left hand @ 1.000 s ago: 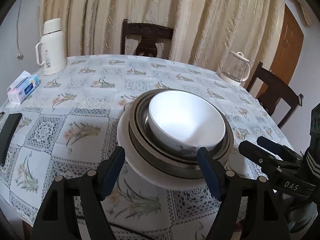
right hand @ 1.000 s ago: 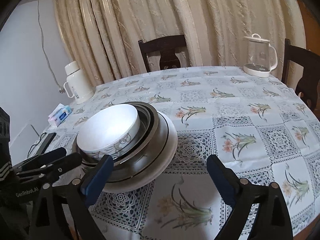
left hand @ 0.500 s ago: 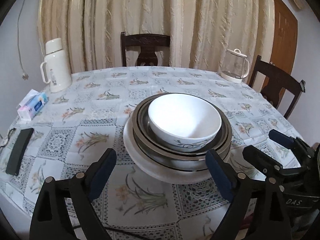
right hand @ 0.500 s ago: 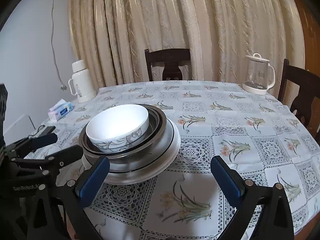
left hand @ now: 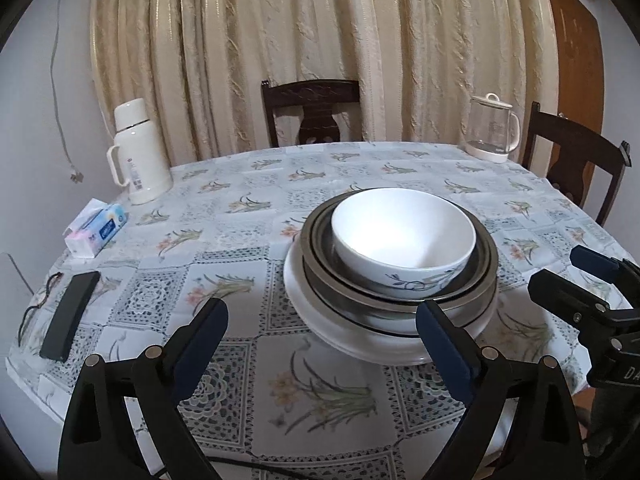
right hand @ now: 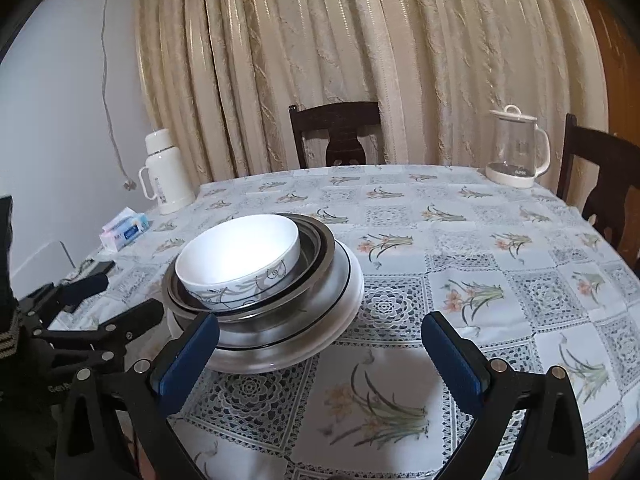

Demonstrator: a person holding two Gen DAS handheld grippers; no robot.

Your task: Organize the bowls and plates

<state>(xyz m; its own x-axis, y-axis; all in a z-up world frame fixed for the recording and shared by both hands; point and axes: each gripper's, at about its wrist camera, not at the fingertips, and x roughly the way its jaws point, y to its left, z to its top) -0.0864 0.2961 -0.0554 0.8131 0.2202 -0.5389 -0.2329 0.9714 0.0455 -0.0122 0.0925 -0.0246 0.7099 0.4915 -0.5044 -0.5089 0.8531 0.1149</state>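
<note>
Sitting nested on the table (left hand: pixel 248 240), the white bowl (left hand: pixel 404 236) tops steel basins (left hand: pixel 486 268) and a white plate (left hand: pixel 304 300). Left gripper (left hand: pixel 320 332) and right gripper (right hand: pixel 320 344) hover empty, jaws spread; the stack lies ahead-right of the left, ahead-left of the right.

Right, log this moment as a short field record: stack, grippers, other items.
stack: white bowl nested in steel bowls, on white plate
left gripper: open, empty, short of the stack
right gripper: open, empty
table: floral cloth
other items: thermos, glass kettle, tissue pack, black phone
</note>
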